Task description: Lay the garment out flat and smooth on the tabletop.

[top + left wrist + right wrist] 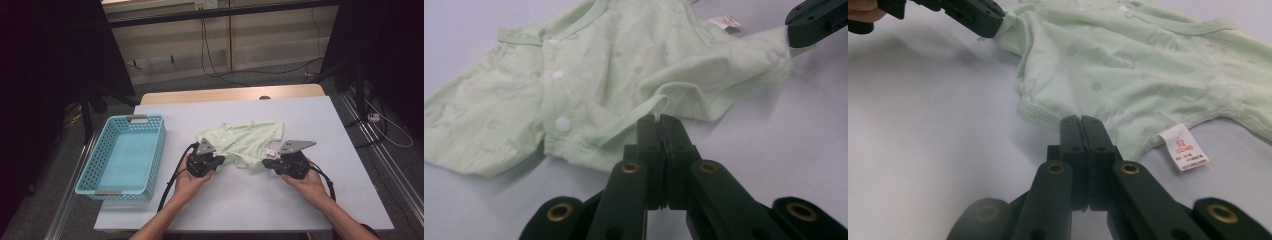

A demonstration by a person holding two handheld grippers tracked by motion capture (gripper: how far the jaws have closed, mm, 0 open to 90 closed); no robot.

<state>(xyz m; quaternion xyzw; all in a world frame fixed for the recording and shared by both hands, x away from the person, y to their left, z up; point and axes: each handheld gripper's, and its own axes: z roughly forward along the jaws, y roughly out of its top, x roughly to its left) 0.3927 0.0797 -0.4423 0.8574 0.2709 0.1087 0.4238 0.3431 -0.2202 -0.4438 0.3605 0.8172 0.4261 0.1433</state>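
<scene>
On the white table [240, 200], a pale green baby shirt of soft cotton with white snap buttons [245, 142] lies rumpled near the middle, well to the right of a light blue plastic basket with a latticed wall [157, 150]; the left tongs [221, 160] sit at the shirt's near left edge, pressed together on a thin green strap of its hem, as the left gripper view shows [659, 120]; the right tongs [266, 163] are at the shirt's near right corner, likewise clamped on the hem [1080, 120], just beside a small white care label [1184, 146] that hangs off the shirt onto the table; each gripper is held in a hand, the left hand [192, 180] and right hand [309, 182] resting low on the near side of the shirt; the shirt's front faces up, snaps running along its placket
</scene>
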